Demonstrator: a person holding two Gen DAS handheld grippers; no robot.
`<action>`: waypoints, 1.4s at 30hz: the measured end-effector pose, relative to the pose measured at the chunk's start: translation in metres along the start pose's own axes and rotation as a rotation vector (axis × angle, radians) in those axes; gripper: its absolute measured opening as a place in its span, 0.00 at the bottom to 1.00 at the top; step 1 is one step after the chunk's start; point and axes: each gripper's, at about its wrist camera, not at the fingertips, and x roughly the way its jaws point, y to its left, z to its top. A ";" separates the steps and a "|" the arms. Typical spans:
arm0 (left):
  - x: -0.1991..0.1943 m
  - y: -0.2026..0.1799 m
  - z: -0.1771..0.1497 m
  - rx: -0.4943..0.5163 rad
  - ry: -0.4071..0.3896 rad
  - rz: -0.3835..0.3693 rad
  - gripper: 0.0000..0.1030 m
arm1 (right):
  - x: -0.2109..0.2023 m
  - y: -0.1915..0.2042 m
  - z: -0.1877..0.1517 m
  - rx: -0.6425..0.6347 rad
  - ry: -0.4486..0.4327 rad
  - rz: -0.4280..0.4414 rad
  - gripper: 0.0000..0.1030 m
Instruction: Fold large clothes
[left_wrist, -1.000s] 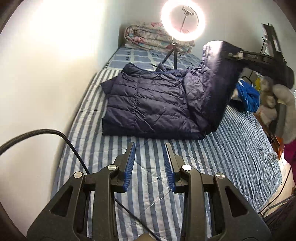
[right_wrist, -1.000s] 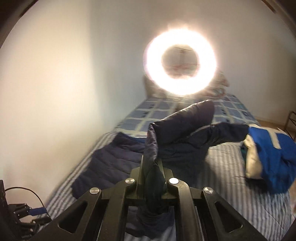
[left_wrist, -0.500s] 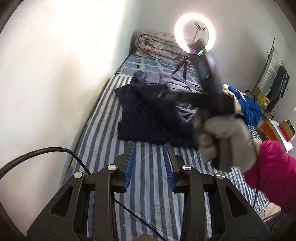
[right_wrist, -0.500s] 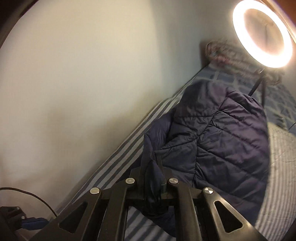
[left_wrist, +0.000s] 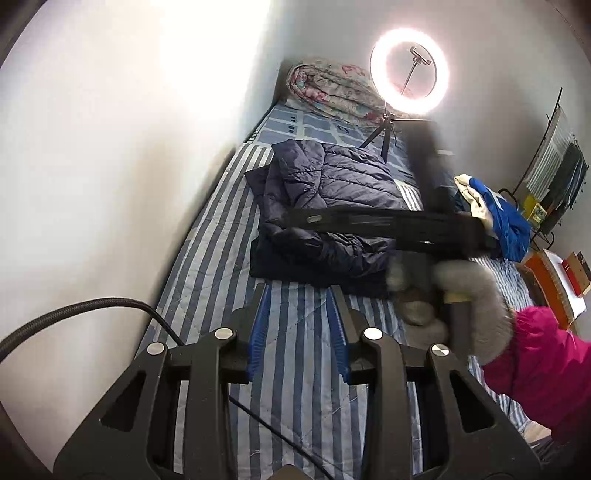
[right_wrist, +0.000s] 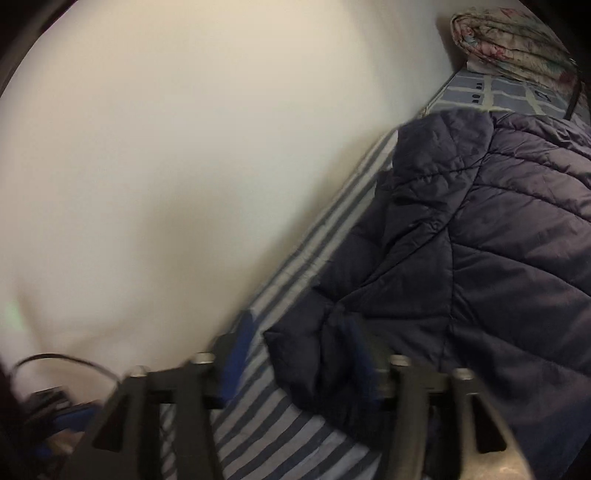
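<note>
One side of the navy puffer jacket (left_wrist: 332, 192) lies folded over; your right gripper (right_wrist: 295, 354) is opening its fingers off the fabric, your left gripper (left_wrist: 298, 325) hovers with fingers apart and empty, and more folds remain.

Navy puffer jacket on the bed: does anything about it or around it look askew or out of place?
The navy puffer jacket is folded unevenly: rumpled, with a lower layer sticking out along its near edge. It lies skewed to the stripes of the striped bedsheet. A blue and white garment lies crumpled beside it. Nothing looks damaged.

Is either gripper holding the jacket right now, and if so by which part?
Neither. The right gripper is opening, letting go of the jacket edge between its fingers; the left gripper is empty.
</note>
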 end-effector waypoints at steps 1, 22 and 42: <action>0.003 -0.001 0.003 -0.004 0.000 -0.004 0.30 | -0.012 -0.001 -0.002 0.003 -0.020 0.012 0.63; 0.210 0.029 0.043 -0.018 0.175 0.205 0.64 | -0.122 -0.151 -0.078 0.269 -0.079 -0.219 0.81; 0.210 0.041 0.046 -0.117 0.245 -0.029 0.25 | -0.092 -0.155 -0.084 0.327 0.001 -0.035 0.31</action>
